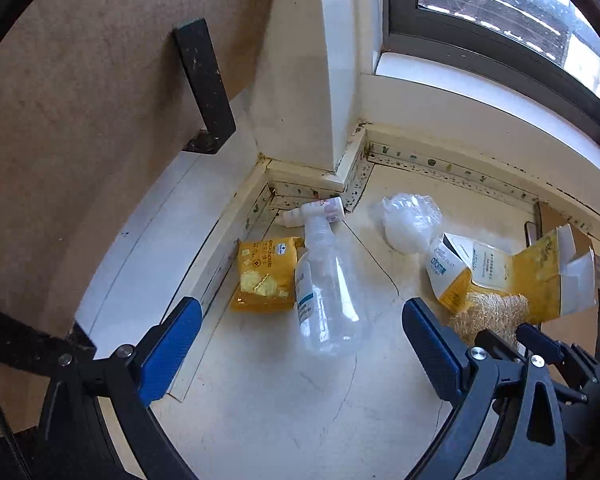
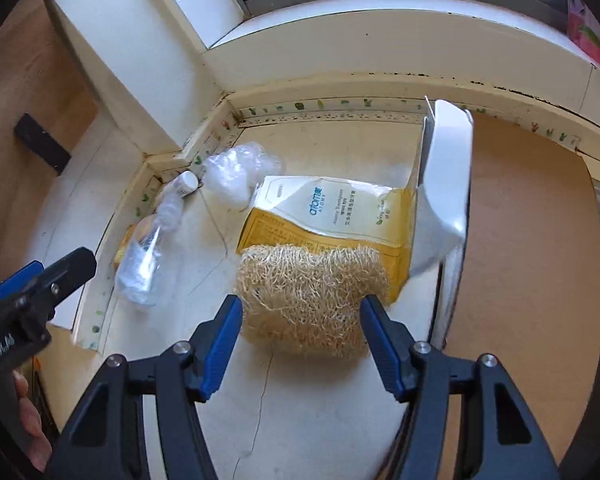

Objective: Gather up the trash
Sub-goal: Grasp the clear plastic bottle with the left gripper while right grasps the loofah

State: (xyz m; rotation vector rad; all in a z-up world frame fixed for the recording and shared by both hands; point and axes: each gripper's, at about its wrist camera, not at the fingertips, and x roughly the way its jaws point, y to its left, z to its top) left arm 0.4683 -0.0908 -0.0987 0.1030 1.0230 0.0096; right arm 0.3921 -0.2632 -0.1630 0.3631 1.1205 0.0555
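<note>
Loofah, tan fibrous pad [image 2: 310,300]: light, springy, compressible. My right hand-held gripper [image 2: 300,344] is spread wide around it, not squeezing; I'd pinch its middle.

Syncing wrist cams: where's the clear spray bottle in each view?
Left wrist: clear spray bottle lies centre frame, between the open fingers of the left gripper, nozzle toward the wall corner, partly over a yellow cracker packet.
Right wrist: same bottle at left, along the baseboard, beyond the loofah.
Shared landmark: crumpled clear plastic bag, just past the bottle's nozzle.
</note>
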